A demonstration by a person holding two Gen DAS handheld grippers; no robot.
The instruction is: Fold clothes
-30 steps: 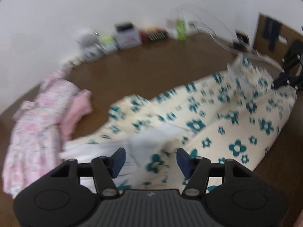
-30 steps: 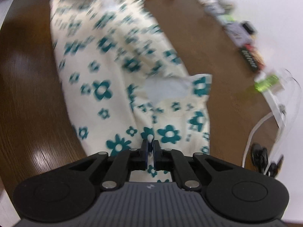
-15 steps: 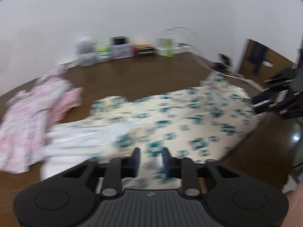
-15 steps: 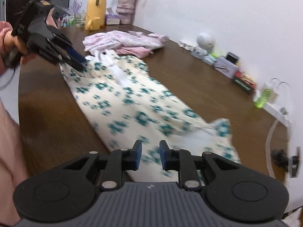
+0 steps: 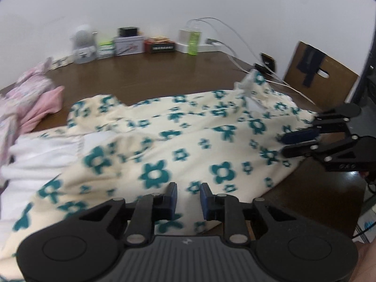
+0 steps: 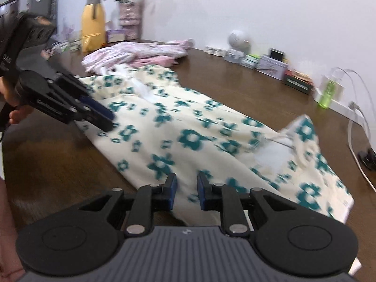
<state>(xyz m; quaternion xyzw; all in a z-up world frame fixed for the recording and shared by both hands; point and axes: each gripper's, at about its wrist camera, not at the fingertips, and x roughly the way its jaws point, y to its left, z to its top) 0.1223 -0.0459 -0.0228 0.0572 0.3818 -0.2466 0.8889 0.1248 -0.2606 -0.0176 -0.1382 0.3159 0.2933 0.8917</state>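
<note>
Here the floral garment (image 5: 188, 141) lies under both claws.

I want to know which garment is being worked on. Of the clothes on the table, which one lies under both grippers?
The cream garment with teal flowers, spread out flat. The pink clothes lie bunched in a pile at its far end.

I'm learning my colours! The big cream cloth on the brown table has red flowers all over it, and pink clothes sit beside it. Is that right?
Not quite. The flowers on the cream cloth are teal, not red, as the left wrist view shows. The rest holds: it lies on the brown table, with pink clothes beside it.
</note>
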